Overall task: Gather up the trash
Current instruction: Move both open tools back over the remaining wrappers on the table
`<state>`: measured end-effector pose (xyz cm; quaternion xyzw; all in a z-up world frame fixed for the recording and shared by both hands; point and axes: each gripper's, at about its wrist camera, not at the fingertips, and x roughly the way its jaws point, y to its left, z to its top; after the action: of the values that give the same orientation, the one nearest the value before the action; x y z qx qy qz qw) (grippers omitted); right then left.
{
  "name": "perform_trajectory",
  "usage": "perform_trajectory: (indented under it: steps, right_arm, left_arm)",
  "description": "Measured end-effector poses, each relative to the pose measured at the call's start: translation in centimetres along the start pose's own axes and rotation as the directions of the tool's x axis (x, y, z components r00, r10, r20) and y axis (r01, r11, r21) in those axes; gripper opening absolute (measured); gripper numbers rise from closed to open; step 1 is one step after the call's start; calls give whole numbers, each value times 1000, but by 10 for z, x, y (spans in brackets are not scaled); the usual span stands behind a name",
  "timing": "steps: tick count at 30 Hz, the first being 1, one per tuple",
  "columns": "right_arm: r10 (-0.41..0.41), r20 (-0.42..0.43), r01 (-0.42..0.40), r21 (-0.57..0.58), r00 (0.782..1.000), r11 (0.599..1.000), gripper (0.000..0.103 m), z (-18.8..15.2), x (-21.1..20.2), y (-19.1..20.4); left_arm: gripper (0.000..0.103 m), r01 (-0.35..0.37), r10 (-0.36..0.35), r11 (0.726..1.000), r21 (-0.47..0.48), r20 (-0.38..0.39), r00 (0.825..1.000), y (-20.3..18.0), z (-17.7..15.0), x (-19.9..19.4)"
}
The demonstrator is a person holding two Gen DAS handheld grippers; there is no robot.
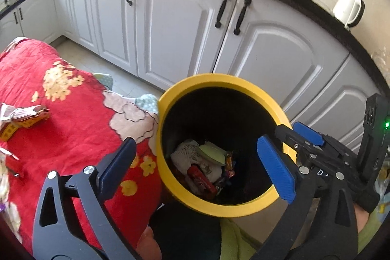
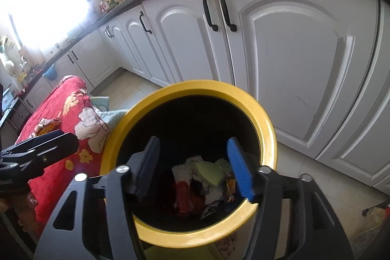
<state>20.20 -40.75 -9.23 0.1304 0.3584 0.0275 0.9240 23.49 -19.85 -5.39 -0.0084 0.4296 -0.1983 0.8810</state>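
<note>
I am working the drop-off step of the trash run, and both tools are standing empty over the bin.

Far left, on the red floral cloth (image 1: 73, 118) covering the table, 1 crumpled yellow-and-white paper wrapper (image 1: 22, 117) is lying near the cloth's left edge, and smaller foil scraps (image 1: 9, 154) are sitting below it at the frame's border; I cannot tell what they are exactly. Those are still waiting to be collected.

Moving right, my left gripper (image 1: 195, 157) is hovering with its jaws spread wide apart and nothing between them, straddling the cloth's right edge and the near rim of the round yellow-rimmed black bin (image 1: 212, 81). The bin is standing on the floor, touching the overhanging cloth. At its bottom, a heap of crumpled wrappers and paper (image 1: 202, 167) is resting.

Further right, my right gripper (image 2: 193, 167) is pointing down into the bin's mouth, jaws parted and holding nothing.

Judging from this, the drop looks done. Next I am planning to swing the left gripper back over the cloth, line its open jaws around the yellow-and-white wrapper and close gently, since thin paper crumples and slips.
</note>
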Motion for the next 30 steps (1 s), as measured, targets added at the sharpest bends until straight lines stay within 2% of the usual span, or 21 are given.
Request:
perform_trajectory:
  steps: [5, 14, 30]
  right_arm:
    - [15, 32, -14, -14, 999, 1000, 68, 6, -11, 12]
    - [65, 58, -61, -58, 996, 996, 68, 10, -25, 45]
    - [186, 42, -175, -182, 982, 968, 69, -4, -42, 126]
  left_arm:
    - [92, -26, 26, 999, -20, 47, 999, 8, 1, -23]
    - [92, -64, 71, 996, -69, 116, 991, 34, -3, -65]
    - [92, -162, 195, 971, -175, 197, 961, 109, -23, -131]
